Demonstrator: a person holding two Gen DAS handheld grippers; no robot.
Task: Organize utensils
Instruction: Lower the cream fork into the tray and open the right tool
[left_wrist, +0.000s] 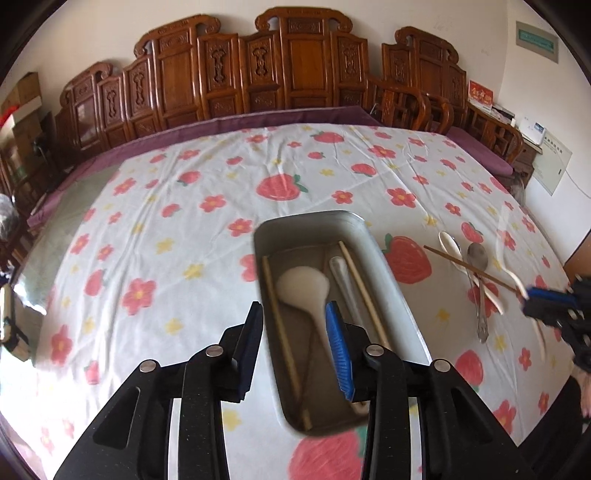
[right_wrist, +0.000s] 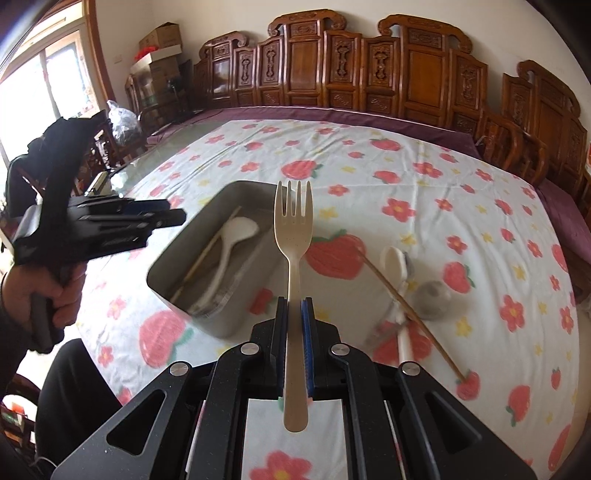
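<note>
A grey metal tray (left_wrist: 384, 254) sits on the strawberry tablecloth and holds a white spoon (left_wrist: 304, 290), chopsticks (left_wrist: 360, 284) and a metal utensil. My left gripper (left_wrist: 293, 314) is open and empty, hovering over the tray's near end. My right gripper (right_wrist: 294, 306) is shut on a cream plastic fork (right_wrist: 293, 221), tines pointing away, held above the cloth just right of the tray (right_wrist: 177, 291). Loose on the cloth to the right lie a white spoon (right_wrist: 393, 262), a metal spoon (right_wrist: 434, 295) and a chopstick (right_wrist: 406, 306).
Carved wooden chairs (left_wrist: 295, 66) line the table's far edge. A purple cloth border (right_wrist: 369, 118) runs under the floral cloth. Boxes (right_wrist: 162, 40) stand by the window at the left. The person's hand (right_wrist: 55, 288) holds the left gripper's handle.
</note>
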